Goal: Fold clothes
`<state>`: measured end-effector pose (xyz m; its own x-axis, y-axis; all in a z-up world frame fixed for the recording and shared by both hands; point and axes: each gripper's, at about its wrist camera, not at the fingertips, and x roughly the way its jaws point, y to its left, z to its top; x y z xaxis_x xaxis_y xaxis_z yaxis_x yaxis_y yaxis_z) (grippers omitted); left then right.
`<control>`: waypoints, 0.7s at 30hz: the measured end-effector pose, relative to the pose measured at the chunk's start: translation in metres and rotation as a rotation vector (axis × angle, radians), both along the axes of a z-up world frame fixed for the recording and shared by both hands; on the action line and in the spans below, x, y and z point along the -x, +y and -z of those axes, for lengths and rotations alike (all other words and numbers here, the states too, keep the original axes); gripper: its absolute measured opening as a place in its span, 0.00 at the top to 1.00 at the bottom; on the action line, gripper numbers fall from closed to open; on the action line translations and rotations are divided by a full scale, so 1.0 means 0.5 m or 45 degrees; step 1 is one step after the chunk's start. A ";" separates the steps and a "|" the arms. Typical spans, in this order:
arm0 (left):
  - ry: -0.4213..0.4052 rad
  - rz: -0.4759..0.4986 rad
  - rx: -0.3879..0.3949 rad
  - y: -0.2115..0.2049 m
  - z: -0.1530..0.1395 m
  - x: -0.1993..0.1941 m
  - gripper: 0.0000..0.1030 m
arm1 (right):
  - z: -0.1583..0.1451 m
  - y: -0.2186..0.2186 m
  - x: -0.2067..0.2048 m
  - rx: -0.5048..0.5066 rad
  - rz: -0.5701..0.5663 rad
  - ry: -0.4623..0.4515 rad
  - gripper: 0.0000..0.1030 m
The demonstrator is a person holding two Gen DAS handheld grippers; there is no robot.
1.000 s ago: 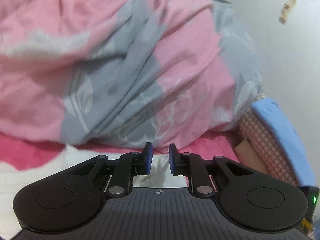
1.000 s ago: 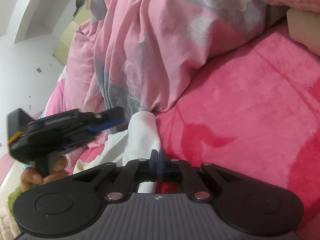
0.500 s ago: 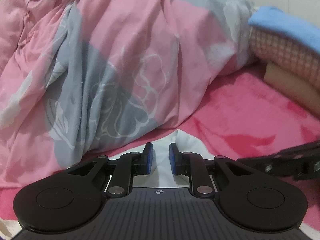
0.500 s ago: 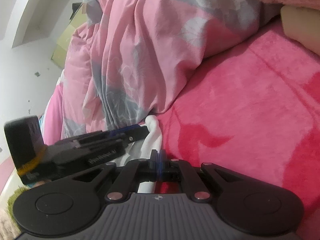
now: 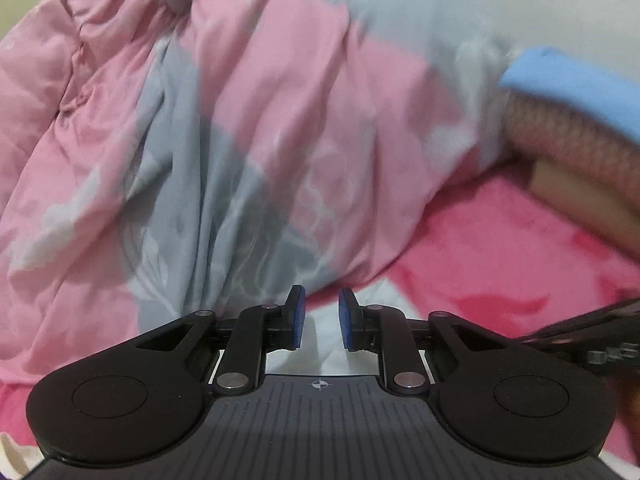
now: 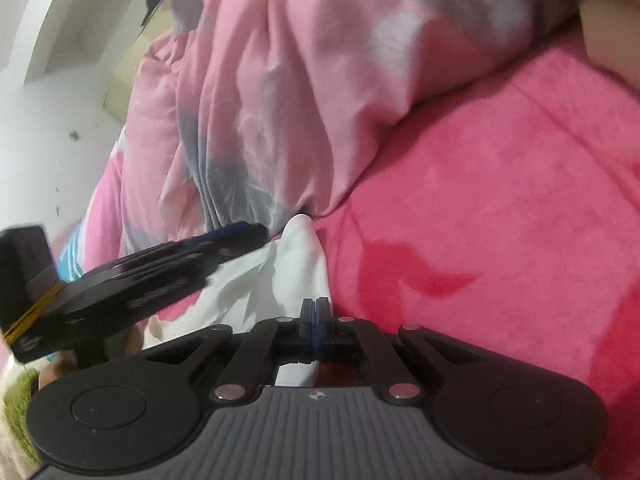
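Nearest the right-wrist camera, the right gripper has its jaws pressed together, and the white garment runs straight into them, so I judge it pinched on an edge of that cloth, though the contact itself is partly hidden by the fingers. From that pinch the white garment reaches forward and a little left, its long axis running away from the claw to a rounded tip that touches the foot of the pink and grey quilt. The left gripper stands with its jaws apart, a clear gap between the blue pads, and white cloth shows through that gap and just below it; nothing is held. In the right-wrist view it comes in from the left, low over the garment's left side, so each claw is nearer its own side of the cloth. The coming move seems to turn on that: the cloth lies directly ahead of and under the open left claw. How far the folding has gone cannot be judged, since most of the garment is hidden. All rests on a bright pink blanket. Farther off lie a checked pillow under a blue cloth. No readable brand, label or writing shows.
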<state>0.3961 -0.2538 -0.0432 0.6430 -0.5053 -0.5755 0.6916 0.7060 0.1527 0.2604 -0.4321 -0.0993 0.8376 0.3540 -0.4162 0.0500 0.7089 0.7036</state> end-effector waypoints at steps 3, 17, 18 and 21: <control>-0.001 0.054 -0.029 -0.012 0.000 0.010 0.82 | -0.003 0.006 0.001 0.039 0.000 -0.004 1.00; 0.168 -0.316 0.149 0.058 -0.054 -0.060 0.77 | 0.017 -0.039 0.012 -0.115 0.061 -0.038 1.00; 0.189 -0.363 0.185 0.080 -0.072 -0.064 0.77 | 0.018 -0.040 0.012 -0.119 0.059 -0.041 1.00; 0.210 -0.460 0.254 0.176 -0.153 -0.037 0.76 | 0.022 -0.047 0.011 -0.136 0.052 -0.053 1.00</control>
<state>0.4144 -0.1659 0.0332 0.7064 -0.3766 -0.5993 0.3988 0.9113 -0.1027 0.2547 -0.4557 -0.1101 0.8679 0.3596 -0.3426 0.0465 0.6280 0.7768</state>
